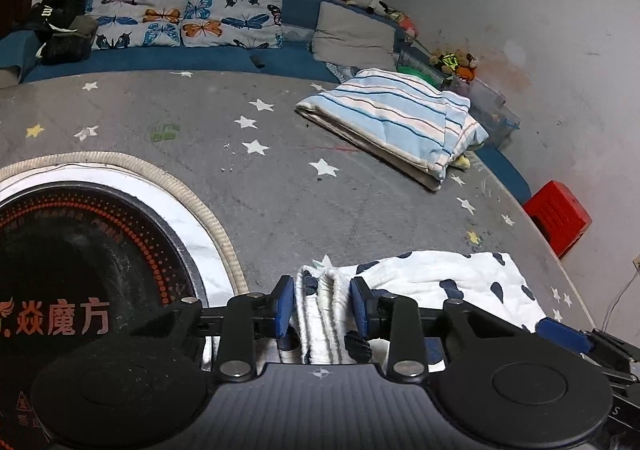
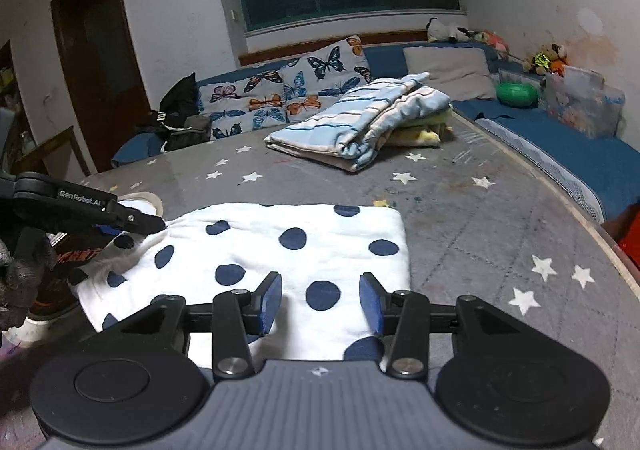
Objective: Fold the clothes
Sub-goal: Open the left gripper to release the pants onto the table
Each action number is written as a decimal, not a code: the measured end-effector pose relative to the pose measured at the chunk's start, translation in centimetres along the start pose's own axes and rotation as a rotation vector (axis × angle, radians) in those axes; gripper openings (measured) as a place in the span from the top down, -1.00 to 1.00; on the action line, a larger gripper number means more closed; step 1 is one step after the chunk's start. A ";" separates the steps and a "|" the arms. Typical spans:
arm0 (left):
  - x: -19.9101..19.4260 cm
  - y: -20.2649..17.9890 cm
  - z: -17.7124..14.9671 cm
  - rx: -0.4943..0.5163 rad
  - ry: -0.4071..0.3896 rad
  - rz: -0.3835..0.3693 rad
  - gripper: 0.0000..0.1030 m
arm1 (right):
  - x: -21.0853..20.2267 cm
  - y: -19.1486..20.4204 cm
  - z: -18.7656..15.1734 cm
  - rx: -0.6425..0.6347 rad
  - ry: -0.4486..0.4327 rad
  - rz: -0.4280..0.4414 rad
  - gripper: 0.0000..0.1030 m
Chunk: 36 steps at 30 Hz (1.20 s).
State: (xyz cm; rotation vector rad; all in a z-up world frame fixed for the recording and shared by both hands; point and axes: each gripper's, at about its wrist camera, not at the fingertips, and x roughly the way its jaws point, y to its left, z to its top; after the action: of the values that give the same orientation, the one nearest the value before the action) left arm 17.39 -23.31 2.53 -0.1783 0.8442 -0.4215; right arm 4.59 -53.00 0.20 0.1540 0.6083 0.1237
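Observation:
A white garment with navy dots point(image 2: 288, 250) lies folded on the grey star-patterned table point(image 2: 460, 209); it also shows in the left wrist view point(image 1: 432, 278). My left gripper point(image 1: 323, 302) is shut on the garment's bunched ribbed edge point(image 1: 320, 314) at its left side; it shows from the side in the right wrist view point(image 2: 136, 223). My right gripper point(image 2: 320, 300) is open, its blue pads point(image 2: 270, 300) hovering over the garment's near edge, holding nothing. Its tip shows at the right of the left wrist view point(image 1: 560, 334).
A folded blue-striped cloth pile point(image 1: 392, 121) sits far on the table, also in the right wrist view point(image 2: 360, 121). A round black heater plate point(image 1: 80, 270) with a braided rim lies left. A blue couch with butterfly pillows point(image 2: 288, 93) stands behind, a red box point(image 1: 558, 215) at the right.

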 end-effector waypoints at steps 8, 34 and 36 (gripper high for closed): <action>-0.4 -0.6 -0.2 0.012 0.002 0.012 0.26 | -0.2 -0.5 0.2 0.022 -0.010 -0.029 -0.05; -5.8 -1.9 -4.9 0.035 -0.033 0.008 -0.32 | -4.6 0.1 -3.1 0.068 -0.024 -0.072 -1.00; -6.0 -1.9 -5.4 0.039 -0.034 0.018 -0.36 | -4.9 0.0 -3.5 0.070 -0.024 -0.081 -1.00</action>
State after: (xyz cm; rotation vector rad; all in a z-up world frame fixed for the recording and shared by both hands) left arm 9.25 -22.42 3.75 -0.1414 0.8030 -0.4167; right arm -1.47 -53.40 0.10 0.1975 0.5944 0.0220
